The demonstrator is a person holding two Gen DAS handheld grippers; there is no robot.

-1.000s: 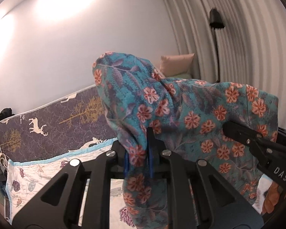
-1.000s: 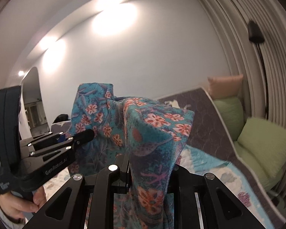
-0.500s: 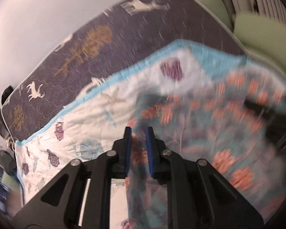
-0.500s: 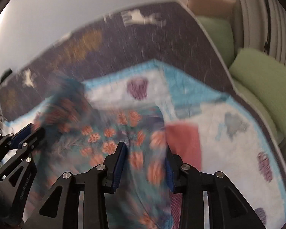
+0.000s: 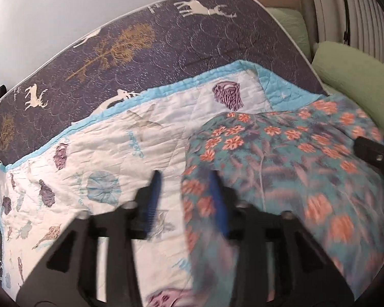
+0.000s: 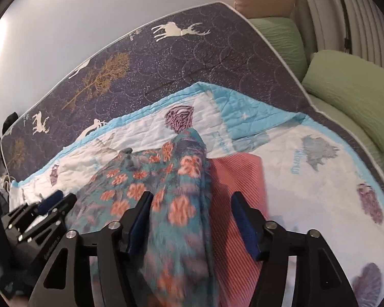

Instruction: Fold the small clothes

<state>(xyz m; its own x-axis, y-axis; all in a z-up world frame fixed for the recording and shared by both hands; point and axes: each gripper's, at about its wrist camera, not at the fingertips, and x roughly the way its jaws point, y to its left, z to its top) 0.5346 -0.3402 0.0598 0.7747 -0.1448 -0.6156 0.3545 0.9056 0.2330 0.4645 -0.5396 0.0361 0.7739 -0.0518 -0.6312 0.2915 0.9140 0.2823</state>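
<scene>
Lying spread on the white quilted bedcover with sea-creature prints and a blue border (image 5: pixel 110 153), the teal cloth garment with orange flowers (image 5: pixel 281 158) covers part of a red ribbed cloth (image 6: pixel 238 174). Both black two-finger tools have just been opening. Jaws of the left gripper (image 5: pixel 187 199) stand apart, the garment's edge by its right finger, no pinch showing. Jaws of the right gripper (image 6: pixel 192 220) stand wide too, a ridge of the garment loose between them. Green pillows (image 6: pixel 350 92) lie beyond the dark deer-print mattress (image 6: pixel 166 61).
</scene>
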